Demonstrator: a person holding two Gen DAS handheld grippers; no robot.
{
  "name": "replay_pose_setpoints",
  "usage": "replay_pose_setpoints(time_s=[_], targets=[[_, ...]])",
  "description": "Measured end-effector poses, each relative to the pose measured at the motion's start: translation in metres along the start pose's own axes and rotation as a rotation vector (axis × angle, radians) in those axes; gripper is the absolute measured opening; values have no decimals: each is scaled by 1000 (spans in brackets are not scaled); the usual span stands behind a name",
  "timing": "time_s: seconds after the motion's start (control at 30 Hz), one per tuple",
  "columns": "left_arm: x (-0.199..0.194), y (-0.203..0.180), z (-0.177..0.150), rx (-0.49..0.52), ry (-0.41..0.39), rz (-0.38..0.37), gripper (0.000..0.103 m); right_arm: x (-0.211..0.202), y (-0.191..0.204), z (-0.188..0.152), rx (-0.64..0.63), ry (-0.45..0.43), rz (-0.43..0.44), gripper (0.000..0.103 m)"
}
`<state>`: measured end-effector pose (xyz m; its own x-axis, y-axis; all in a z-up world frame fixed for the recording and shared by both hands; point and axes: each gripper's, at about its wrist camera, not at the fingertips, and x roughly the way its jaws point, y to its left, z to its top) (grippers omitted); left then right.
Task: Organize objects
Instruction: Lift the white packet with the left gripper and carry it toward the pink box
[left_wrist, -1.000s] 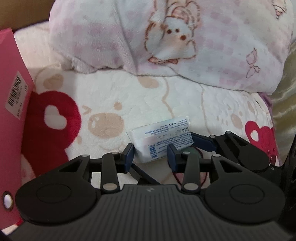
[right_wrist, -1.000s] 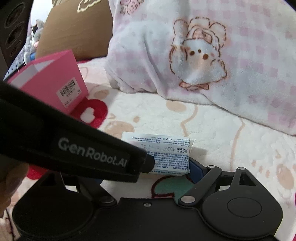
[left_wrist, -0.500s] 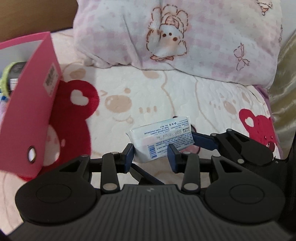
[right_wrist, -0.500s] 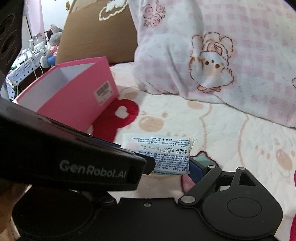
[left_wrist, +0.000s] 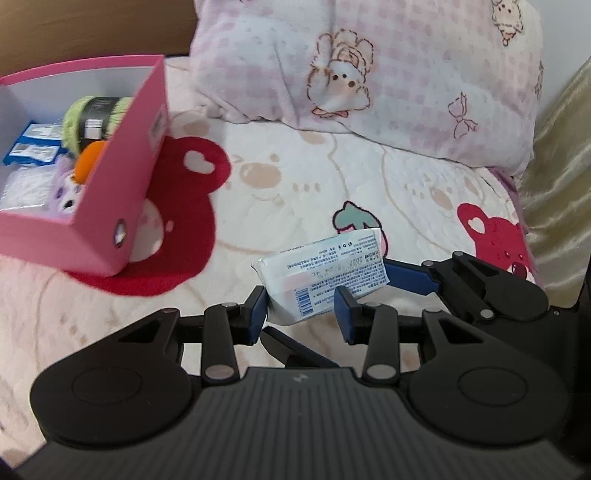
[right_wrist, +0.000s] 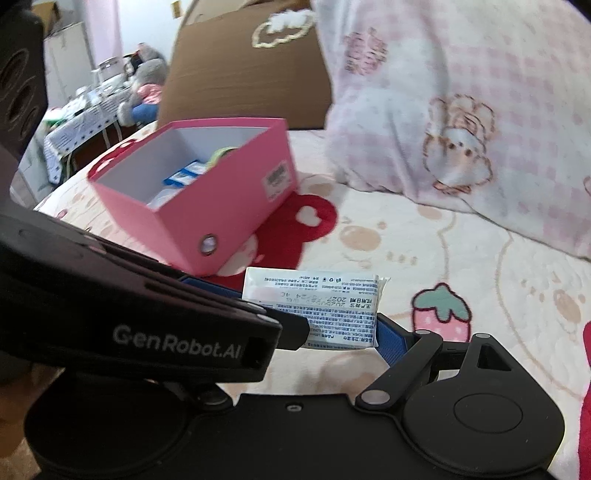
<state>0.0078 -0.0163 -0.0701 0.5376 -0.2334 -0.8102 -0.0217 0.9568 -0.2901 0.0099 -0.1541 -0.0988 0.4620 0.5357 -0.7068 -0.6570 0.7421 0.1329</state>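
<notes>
A white printed tissue packet (left_wrist: 325, 273) hangs just above the bear-print bed cover. My left gripper (left_wrist: 301, 317) is shut on it, blue pads pressing its near end from both sides. The right gripper's blue finger (left_wrist: 406, 280) presses the packet's right end. In the right wrist view the packet (right_wrist: 314, 299) sits in my right gripper (right_wrist: 321, 332), whose left finger is hidden behind the left gripper's black body (right_wrist: 147, 332). The open pink box (left_wrist: 122, 147) stands to the left and holds green yarn (left_wrist: 96, 110), blue packets and a purple plush. It also shows in the right wrist view (right_wrist: 221, 206).
A pink checked pillow with a bunny print (left_wrist: 369, 74) lies across the back of the bed. A brown cardboard box (right_wrist: 243, 62) stands behind the pink box. A gold cushion (left_wrist: 561, 155) borders the right side. A cluttered table (right_wrist: 85, 107) lies far left.
Both grippers have risen and pulled back with the packet held between them. The pink box now lies further into view, and its inside can be seen.
</notes>
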Motion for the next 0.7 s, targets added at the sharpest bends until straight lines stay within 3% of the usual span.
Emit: replay_pose_setpoints(time_s=[0.33,0.7], targets=[[-53,16,-12,-5,-65,8,38,-32,36,8,-66,-19,54,90],[-93,20,-14,25,-79,1,39,-60,57,23,-116,1,97,88]])
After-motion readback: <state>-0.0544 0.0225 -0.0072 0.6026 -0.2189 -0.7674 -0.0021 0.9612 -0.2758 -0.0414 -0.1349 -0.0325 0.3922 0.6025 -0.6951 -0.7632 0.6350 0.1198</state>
